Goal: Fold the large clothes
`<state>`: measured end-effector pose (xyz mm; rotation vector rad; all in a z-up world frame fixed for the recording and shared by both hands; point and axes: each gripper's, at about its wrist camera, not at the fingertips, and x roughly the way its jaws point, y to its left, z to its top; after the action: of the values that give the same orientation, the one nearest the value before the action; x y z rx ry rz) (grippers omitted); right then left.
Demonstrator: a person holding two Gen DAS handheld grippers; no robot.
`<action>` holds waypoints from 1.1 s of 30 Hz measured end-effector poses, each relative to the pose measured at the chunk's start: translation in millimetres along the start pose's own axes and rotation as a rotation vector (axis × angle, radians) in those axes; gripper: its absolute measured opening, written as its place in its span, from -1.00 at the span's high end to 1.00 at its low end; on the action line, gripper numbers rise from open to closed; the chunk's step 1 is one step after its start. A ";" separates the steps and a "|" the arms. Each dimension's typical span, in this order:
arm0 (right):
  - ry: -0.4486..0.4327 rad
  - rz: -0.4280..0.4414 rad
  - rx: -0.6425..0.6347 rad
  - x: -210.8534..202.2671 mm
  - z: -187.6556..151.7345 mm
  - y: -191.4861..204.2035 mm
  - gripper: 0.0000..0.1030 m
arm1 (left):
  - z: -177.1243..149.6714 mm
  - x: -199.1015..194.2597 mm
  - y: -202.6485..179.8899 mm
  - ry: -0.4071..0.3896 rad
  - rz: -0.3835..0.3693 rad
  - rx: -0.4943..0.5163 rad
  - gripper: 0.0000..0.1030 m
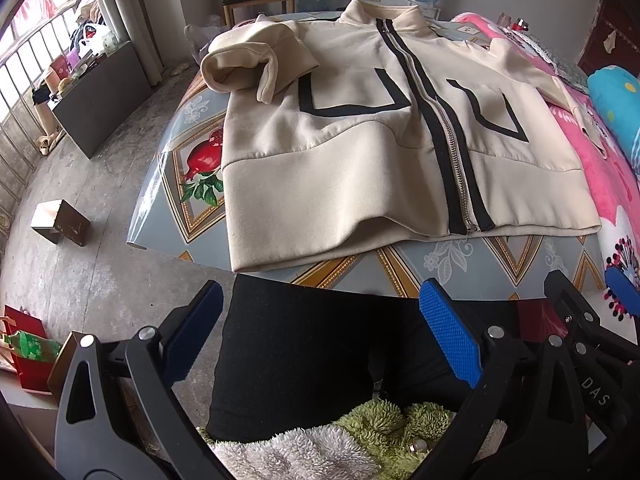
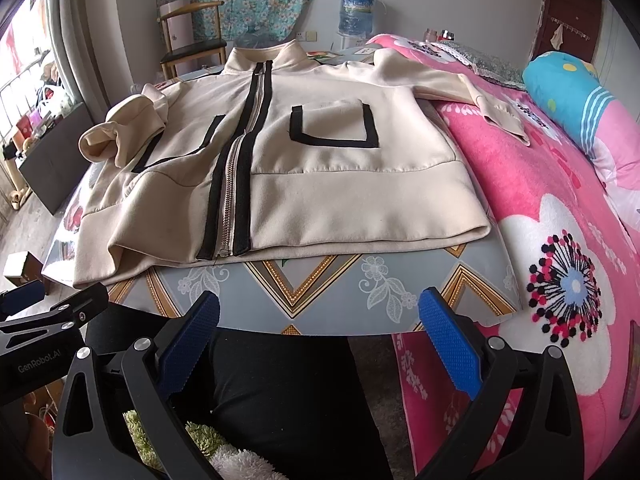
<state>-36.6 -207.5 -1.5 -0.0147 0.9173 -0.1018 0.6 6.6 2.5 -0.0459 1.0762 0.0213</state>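
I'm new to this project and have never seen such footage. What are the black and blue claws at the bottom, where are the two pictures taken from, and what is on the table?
The claws are two hand-held grippers, one in each of a person's hands, not a robot arm. Each has a wide-angle camera looking forward along its two blue-padded fingers, which bends the room's edges. One picture comes from the left gripper, the other from the right gripper. Both are open and hold nothing, hanging in front of the table's near edge. On the table a cream jacket lies front up, zipped, with black stripes beside the zipper. Its sleeve on the left is bunched on the jacket; the other sleeve stretches onto the pink blanket beside the table. Folding looks barely begun.
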 end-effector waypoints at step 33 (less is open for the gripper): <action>-0.006 -0.003 -0.008 0.6 3.1 0.7 -0.89 | -0.1 7.0 5.0 0.006 0.007 -0.008 -0.85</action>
<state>-33.7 -206.9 -0.1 -0.0243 0.9121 -0.1010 3.7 11.6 -3.8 -0.0495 1.0828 0.0317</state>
